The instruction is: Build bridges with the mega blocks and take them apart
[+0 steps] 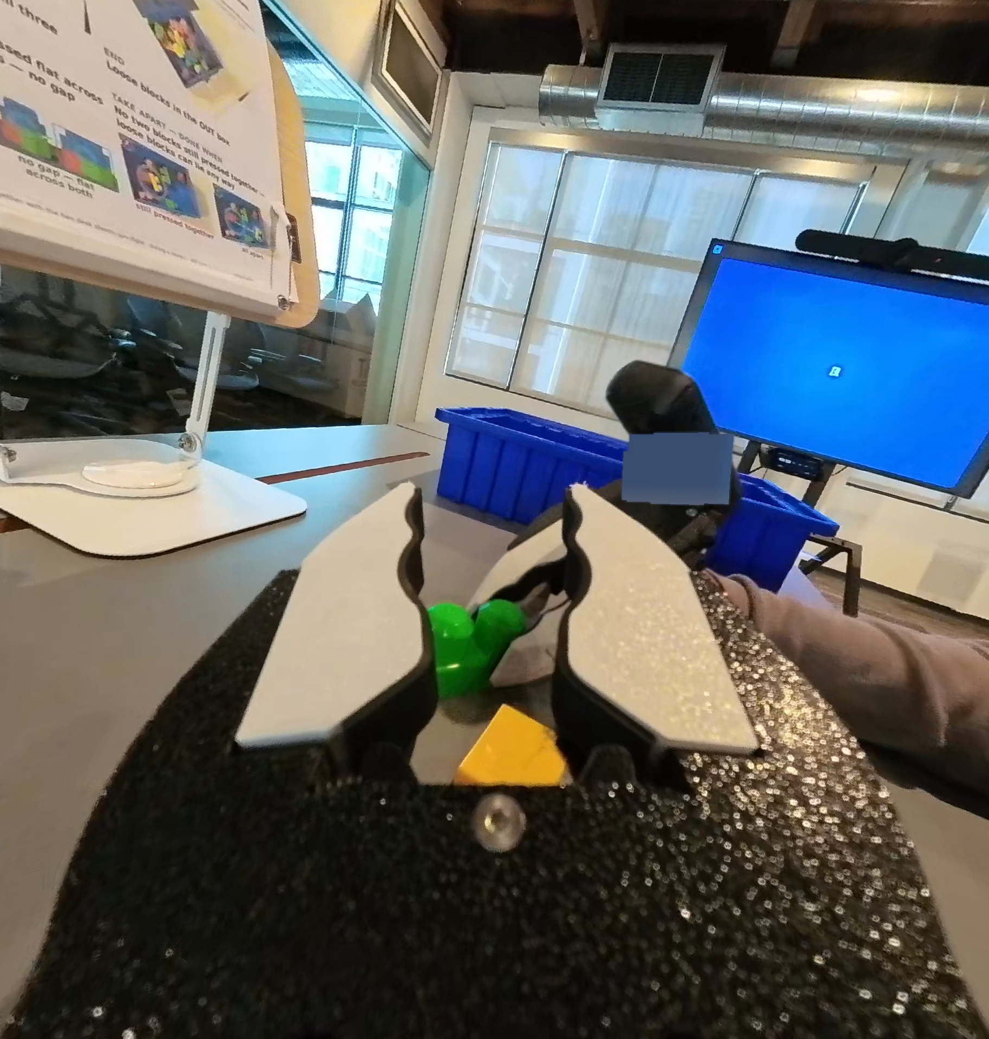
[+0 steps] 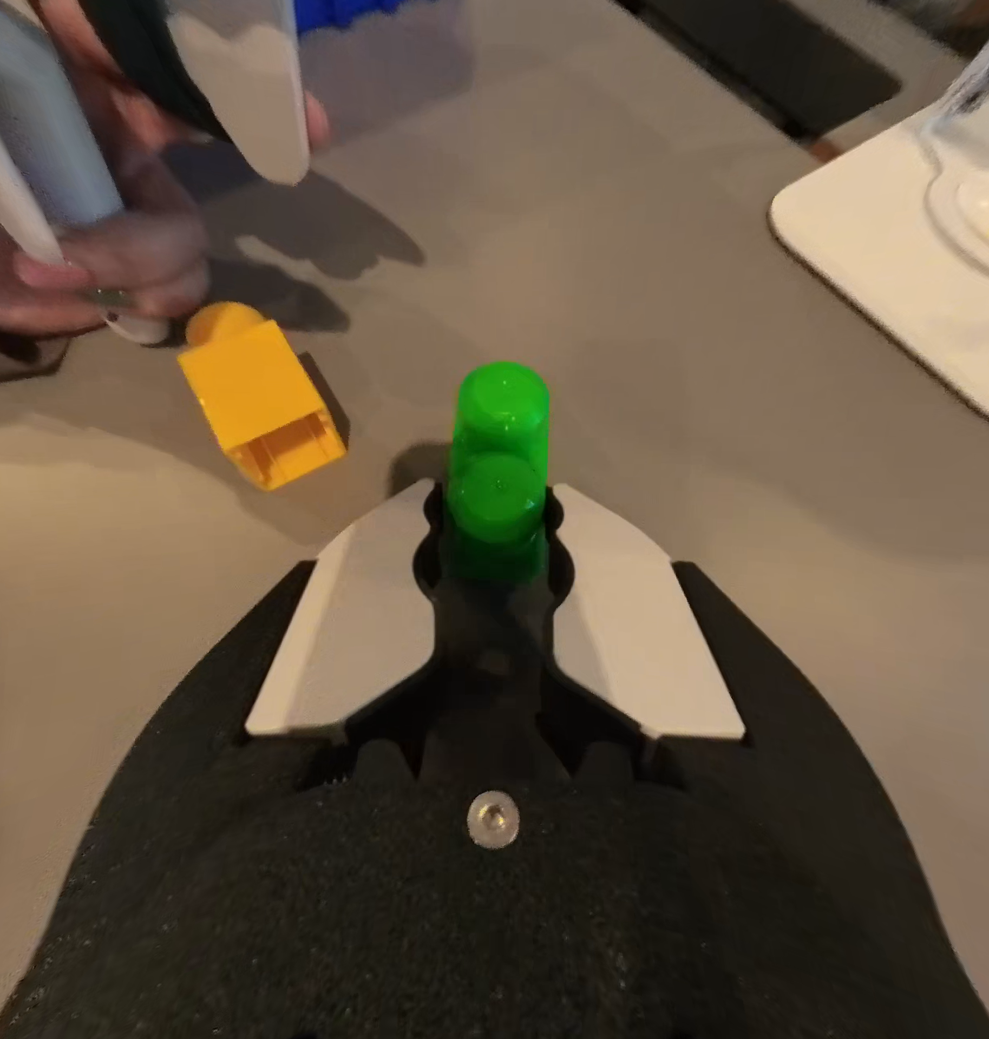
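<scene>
My right gripper (image 2: 492, 495) is shut on a green two-stud block (image 2: 497, 478) and holds it just above the grey table, studs up. A yellow block (image 2: 256, 405) lies on its side on the table to its left, apart from it. My left gripper (image 1: 492, 506) is open and empty. Its fingers hang above both blocks: the green block (image 1: 469, 646) and the yellow block (image 1: 514, 753) show through the gap. The right gripper's fingers (image 1: 503, 579) reach in from the far side. The left gripper's finger (image 2: 256, 112) and a hand show at the top left of the right wrist view.
A blue bin (image 1: 526, 466) stands on the table behind the blocks. A white stand base (image 1: 143, 506) with an instruction sheet (image 1: 115, 140) is at the left; it also shows in the right wrist view (image 2: 902, 253). A sleeve (image 1: 874, 674) crosses from the right. Left tips to right tips: about 12 cm.
</scene>
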Available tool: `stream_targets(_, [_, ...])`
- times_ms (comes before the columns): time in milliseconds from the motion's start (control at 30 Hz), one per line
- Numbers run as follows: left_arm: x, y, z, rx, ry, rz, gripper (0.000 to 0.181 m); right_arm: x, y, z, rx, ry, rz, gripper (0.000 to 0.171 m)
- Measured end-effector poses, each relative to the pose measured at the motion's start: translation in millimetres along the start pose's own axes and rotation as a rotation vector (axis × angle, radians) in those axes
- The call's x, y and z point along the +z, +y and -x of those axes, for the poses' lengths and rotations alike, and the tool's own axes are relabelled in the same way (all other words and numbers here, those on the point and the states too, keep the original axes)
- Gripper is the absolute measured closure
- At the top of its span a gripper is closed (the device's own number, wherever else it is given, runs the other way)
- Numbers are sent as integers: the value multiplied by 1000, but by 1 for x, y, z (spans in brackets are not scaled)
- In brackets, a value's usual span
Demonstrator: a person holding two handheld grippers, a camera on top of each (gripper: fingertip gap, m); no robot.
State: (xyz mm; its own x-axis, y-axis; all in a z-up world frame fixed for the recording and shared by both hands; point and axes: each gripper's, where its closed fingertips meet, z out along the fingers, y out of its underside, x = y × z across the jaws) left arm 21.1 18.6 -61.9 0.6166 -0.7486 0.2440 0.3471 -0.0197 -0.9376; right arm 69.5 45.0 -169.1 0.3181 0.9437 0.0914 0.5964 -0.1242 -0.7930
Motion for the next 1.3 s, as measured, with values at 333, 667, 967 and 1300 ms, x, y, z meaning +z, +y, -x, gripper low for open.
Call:
stream_targets(333, [0,0,2,-38,5,0,134,-222,-27,-132,-102,1207,-71,137])
stream_targets(667, [1,1,1,-50,14,1,134,-274,39,-169,187,1325,20,112])
stream_targets(967, [0,0,3,-48,-5,-5,134,-101,-59,-10,-94,21,-430,117])
stream_targets(1300, [0,-1,6,-50,-25,-13,134,4,-30,78,-154,-288,-150,103])
